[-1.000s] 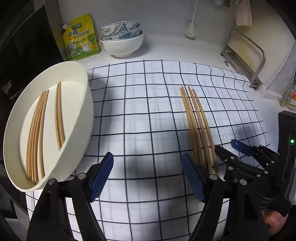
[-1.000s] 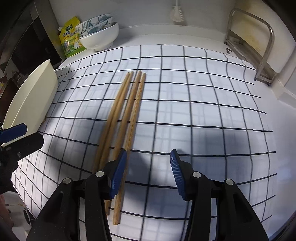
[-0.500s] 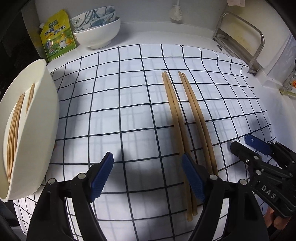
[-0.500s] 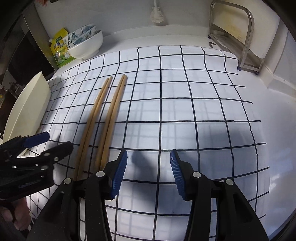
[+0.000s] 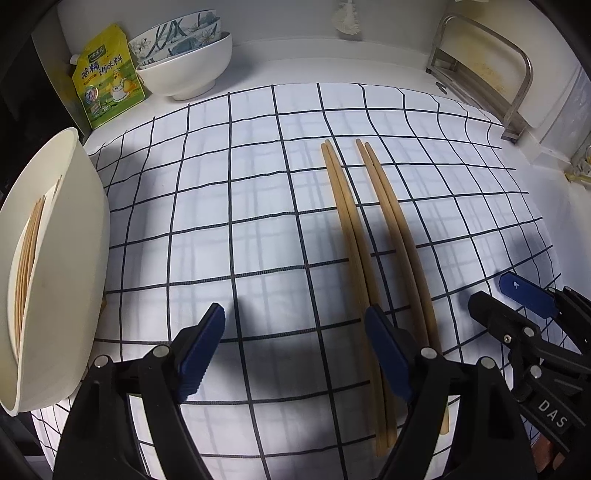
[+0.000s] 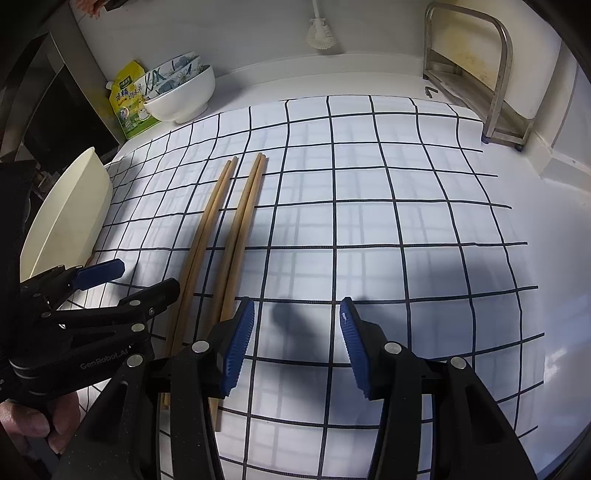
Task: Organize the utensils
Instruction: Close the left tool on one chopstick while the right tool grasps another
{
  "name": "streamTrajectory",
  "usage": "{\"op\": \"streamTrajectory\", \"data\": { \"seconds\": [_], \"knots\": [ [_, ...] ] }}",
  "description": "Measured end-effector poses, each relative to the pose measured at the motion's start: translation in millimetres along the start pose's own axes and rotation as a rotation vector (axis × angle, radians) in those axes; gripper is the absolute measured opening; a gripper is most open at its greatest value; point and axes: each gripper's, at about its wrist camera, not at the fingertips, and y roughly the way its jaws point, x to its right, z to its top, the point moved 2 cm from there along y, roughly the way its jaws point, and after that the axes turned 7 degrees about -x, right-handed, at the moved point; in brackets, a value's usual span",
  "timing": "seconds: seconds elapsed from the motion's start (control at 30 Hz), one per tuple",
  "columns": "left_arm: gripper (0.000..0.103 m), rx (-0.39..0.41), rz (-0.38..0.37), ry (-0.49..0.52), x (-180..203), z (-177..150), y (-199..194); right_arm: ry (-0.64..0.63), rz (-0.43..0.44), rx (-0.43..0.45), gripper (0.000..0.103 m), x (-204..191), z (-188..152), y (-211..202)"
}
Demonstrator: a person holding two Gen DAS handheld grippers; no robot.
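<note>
Colour rundown: the cloth (image 5: 258,206) is white with a thin black grid, kind of windowpane check. The chopsticks (image 5: 369,236) on it are plain light-brown wood, and the ones in the oval dish (image 5: 27,254) look the same tan. That cream oval dish (image 5: 74,258) has no pattern at all. Both grippers are matte black with ribbed blue pads (image 6: 240,347). At the back, a plain white bowl (image 5: 192,70) holds a white one with a blue floral print (image 5: 173,33), beside a yellow-green pouch (image 5: 107,77) with a cartoon chick. The rack (image 6: 495,74) is bare silver metal.
</note>
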Motion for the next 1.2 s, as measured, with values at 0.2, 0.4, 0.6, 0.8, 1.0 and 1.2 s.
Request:
{"op": "streamTrajectory", "data": {
  "seconds": [0.2, 0.4, 0.6, 0.8, 1.0, 1.2],
  "knots": [
    [0.077, -0.01, -0.021, -0.009, 1.7, 2.8, 1.3, -0.005, -0.007, 0.006, 0.046, 0.2, 0.9, -2.9],
    [0.077, -0.017, -0.01, -0.01, 3.3, 0.2, 5.1, 0.004, -0.016, 0.011, 0.046, 3.0, -0.1, -6.8],
    [0.079, -0.02, 0.019, -0.036, -12.1, -3.9, 5.9, -0.019, 0.002, 0.003, 0.046, -10.6, 0.0, -3.1],
    [0.078, -0.023, 0.02, -0.068, -29.9, -8.5, 3.7, -0.029, -0.011, -0.025, 0.049, -21.4, 3.0, 10.2],
    [0.078, -0.021, 0.016, -0.075, -37.6, -12.8, 1.5, -0.045, -0.037, -0.045, 0.049, -26.4, 2.3, 17.0],
    [0.08, -0.017, 0.016, -0.075, -36.7, -11.3, 2.5, -0.094, -0.092, -0.045, 0.048, -35.7, -1.2, 19.5]
  ]
}}
